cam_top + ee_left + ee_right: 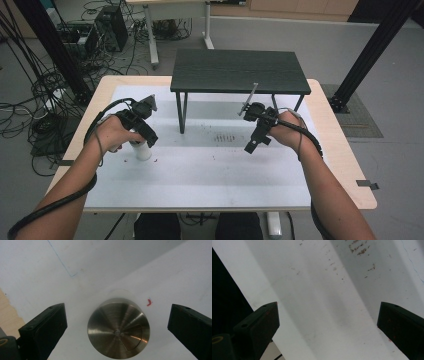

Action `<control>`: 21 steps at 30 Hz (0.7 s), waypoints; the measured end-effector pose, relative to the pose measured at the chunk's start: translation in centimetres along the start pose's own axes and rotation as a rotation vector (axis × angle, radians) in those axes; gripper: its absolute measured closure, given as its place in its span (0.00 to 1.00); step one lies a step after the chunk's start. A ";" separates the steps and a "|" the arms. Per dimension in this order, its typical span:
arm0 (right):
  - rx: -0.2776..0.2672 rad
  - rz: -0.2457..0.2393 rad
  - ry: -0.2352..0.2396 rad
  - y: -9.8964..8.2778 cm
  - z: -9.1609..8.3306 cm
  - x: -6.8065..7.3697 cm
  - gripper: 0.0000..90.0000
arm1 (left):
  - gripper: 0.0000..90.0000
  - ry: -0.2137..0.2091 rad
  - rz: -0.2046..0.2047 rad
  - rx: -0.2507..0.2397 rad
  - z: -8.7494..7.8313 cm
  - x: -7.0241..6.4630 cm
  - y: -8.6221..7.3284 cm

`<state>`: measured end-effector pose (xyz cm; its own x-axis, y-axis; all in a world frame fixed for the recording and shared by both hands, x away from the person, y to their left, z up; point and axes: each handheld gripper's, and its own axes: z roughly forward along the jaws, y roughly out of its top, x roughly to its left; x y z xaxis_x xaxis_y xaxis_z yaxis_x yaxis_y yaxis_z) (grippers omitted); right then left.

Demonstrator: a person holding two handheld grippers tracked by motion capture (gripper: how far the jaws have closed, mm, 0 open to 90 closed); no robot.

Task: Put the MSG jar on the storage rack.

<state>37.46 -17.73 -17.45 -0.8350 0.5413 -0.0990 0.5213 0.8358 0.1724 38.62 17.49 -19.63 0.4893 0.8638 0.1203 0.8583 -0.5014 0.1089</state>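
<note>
A white cylinder with a round brushed-metal top stands upright on the white mat, at its left side. My left gripper hangs right over it, pointing down. In the left gripper view, the left gripper is open, its black jaws wide apart on either side of the metal top and not touching it. My right gripper hovers above the mat right of centre. The right gripper view shows the right gripper open with bare mat between its jaws.
A small black bench-like table stands on the far half of the mat, its legs between the two grippers. Brown specks mark the mat near the right gripper. The wooden tabletop borders the mat. Cables trail from both grippers.
</note>
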 end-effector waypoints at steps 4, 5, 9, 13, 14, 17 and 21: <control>0.000 0.002 -0.001 0.0 0.1 0.1 0.05 | 0.03 0.006 -0.003 -0.001 0.6 0.0 -0.3; 0.000 0.002 0.006 0.0 0.1 0.0 0.05 | 0.03 -0.001 -0.002 -0.004 0.7 0.1 -0.4; 0.001 0.000 0.004 0.1 0.3 0.1 0.05 | 0.03 0.003 0.003 0.007 1.3 -0.1 -0.3; -0.002 0.001 0.006 0.1 0.3 0.1 0.05 | 0.03 0.000 0.002 0.007 1.6 -0.1 -0.4; 0.000 0.000 0.003 0.1 0.3 0.1 0.05 | 0.03 0.000 -0.001 0.007 1.6 -0.1 -0.4; -0.001 0.003 0.008 0.1 0.3 0.0 0.05 | 0.03 0.005 -0.003 0.014 1.8 -0.1 -0.4; 0.002 0.004 0.010 0.0 0.4 0.0 0.05 | 0.03 0.001 -0.004 0.015 2.0 0.0 -0.5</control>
<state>37.56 -17.66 -17.82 -0.8344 0.5439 -0.0888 0.5252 0.8336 0.1708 38.49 17.80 -21.65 0.4854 0.8659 0.1208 0.8627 -0.4968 0.0944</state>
